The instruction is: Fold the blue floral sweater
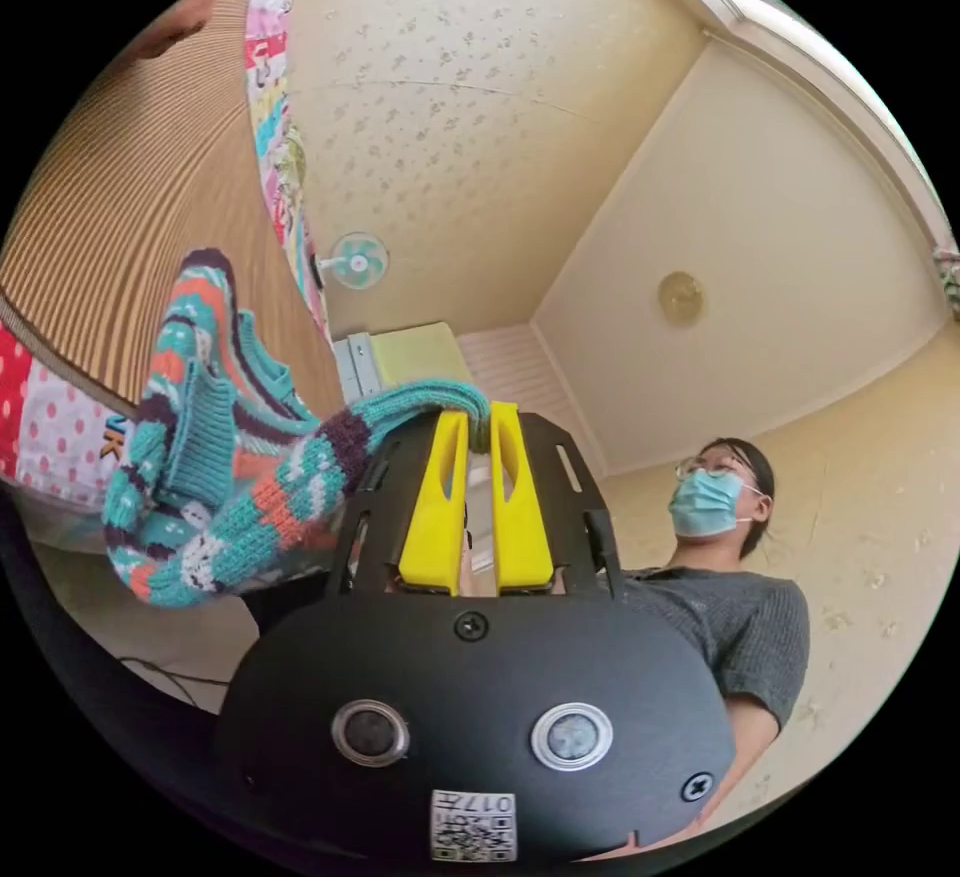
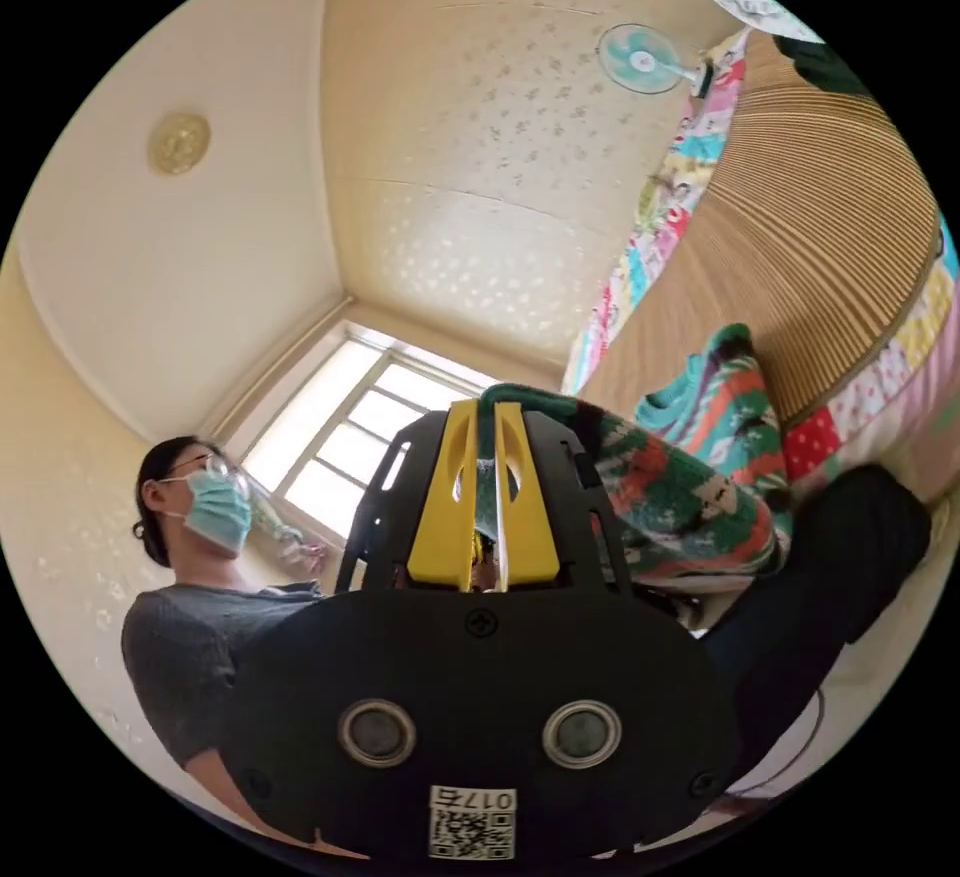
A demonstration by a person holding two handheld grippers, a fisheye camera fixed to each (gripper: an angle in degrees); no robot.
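In the left gripper view, the left gripper (image 1: 478,414) with yellow plastic jaws on a black plate is pointing up toward the ceiling, its two jaws pressing together on a teal ribbed edge of the knitted sweater striped in teal, orange, purple and white (image 1: 215,477). From the jaw tips the sweater is draping toward eight o'clock and bunching there in front of a tan ribbed mat (image 1: 130,217). A strip of bright patchwork fabric (image 1: 275,107) is running along the mat's edge at eleven o'clock, and a small teal fan (image 1: 356,260) is sitting just beyond it. A person in a grey top (image 1: 735,617) is standing at four o'clock.

In the right gripper view, the right gripper (image 2: 486,409) of the same yellow and black build is clamping another teal edge of the sweater (image 2: 690,477) between its closed jaws. The knit is trailing toward three o'clock, lying against the tan mat (image 2: 810,207). The fan (image 2: 640,57) is showing at one o'clock, a bright window (image 2: 350,437) at ten o'clock of the gripper, and the person (image 2: 190,637) at eight o'clock.
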